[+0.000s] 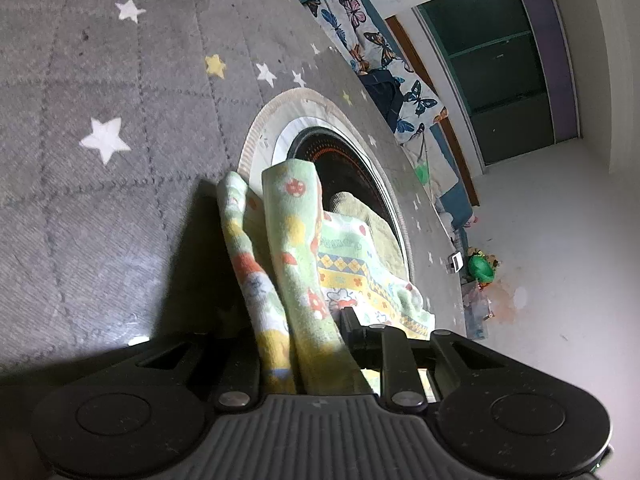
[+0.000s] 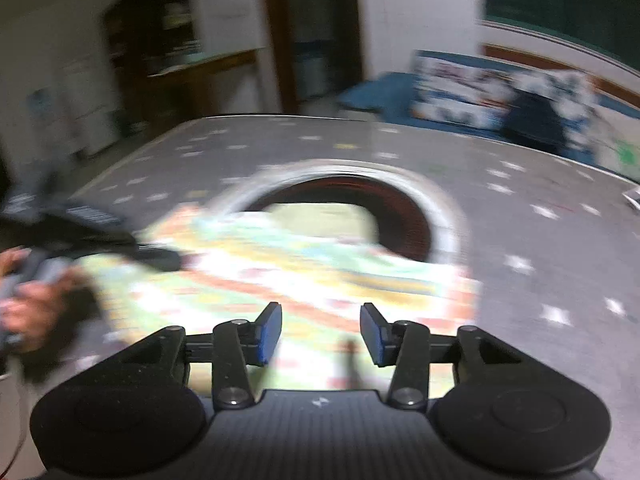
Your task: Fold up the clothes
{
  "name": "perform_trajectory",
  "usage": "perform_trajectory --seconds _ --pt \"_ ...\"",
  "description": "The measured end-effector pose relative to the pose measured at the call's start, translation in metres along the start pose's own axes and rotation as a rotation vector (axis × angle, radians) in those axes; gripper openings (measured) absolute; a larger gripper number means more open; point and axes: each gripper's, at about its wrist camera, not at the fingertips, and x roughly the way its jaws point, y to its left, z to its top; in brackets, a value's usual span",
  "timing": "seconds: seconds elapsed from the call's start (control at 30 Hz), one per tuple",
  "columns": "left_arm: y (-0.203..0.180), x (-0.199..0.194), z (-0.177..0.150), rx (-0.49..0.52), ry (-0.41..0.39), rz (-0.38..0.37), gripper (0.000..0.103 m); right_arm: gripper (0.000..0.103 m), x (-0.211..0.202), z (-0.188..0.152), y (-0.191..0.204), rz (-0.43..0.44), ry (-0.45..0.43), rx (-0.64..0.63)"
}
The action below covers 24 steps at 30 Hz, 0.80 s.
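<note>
left claw (image 1: 308, 344) is clamped on a bunched fold of the patterned cloth (image 1: 296, 240), which rises up between its fingers in two rolled ridges, pale green with orange and yellow prints. the rest of that cloth lies spread on the table (image 1: 100, 200), whose grey cover carries white and yellow stars, and it partly overlaps a round mat (image 1: 260, 128) with a dark centre and a pale rim. a plain olive-green cloth (image 1: 376, 224) lies on the mat just beyond the patterned one. right claw (image 2: 320, 332) stands wide, its blue pads (image 2: 268, 332) apart and holding nothing, hovering over the near edge of the patterned cloth; this view is blurred. a hand (image 2: 28, 304) shows at the left edge of the right wrist view.
</note>
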Motion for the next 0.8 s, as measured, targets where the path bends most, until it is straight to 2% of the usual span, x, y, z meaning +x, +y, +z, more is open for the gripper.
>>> perform_trajectory --seconds 0.17,0.3,0.4,0.43,0.47,0.6,0.67,0.8 --pt "-0.012 -0.003 -0.002 0.086 -0.005 0.052 0.023 0.049 0.02 -0.005 -0.051 -0.119 0.001 0.15" --pt "-0.02 -0.004 -0.002 0.148 -0.005 0.091 0.023 0.051 0.038 -0.011 -0.069 -0.134 0.015 0.205" --pt "-0.03 -0.004 -0.005 0.219 -0.007 0.134 0.023 0.052 0.044 -0.012 -0.067 -0.114 0.011 0.209" --pt "-0.033 -0.004 -0.006 0.243 -0.008 0.149 0.022 0.049 0.046 -0.012 -0.066 -0.105 0.009 0.208" --pt "-0.036 -0.004 -0.006 0.267 -0.009 0.163 0.022 0.038 0.047 -0.012 -0.064 -0.096 0.006 0.206" --pt "-0.059 -0.001 -0.015 0.397 -0.025 0.254 0.02 0.014 0.05 -0.01 -0.049 -0.101 0.01 0.166" --pt "-0.073 0.0 -0.019 0.457 -0.038 0.277 0.019 0.009 0.047 -0.01 -0.047 -0.094 0.003 0.159" --pt "-0.102 0.007 -0.017 0.535 -0.053 0.274 0.017 0.008 0.029 -0.001 -0.053 -0.099 -0.032 0.153"
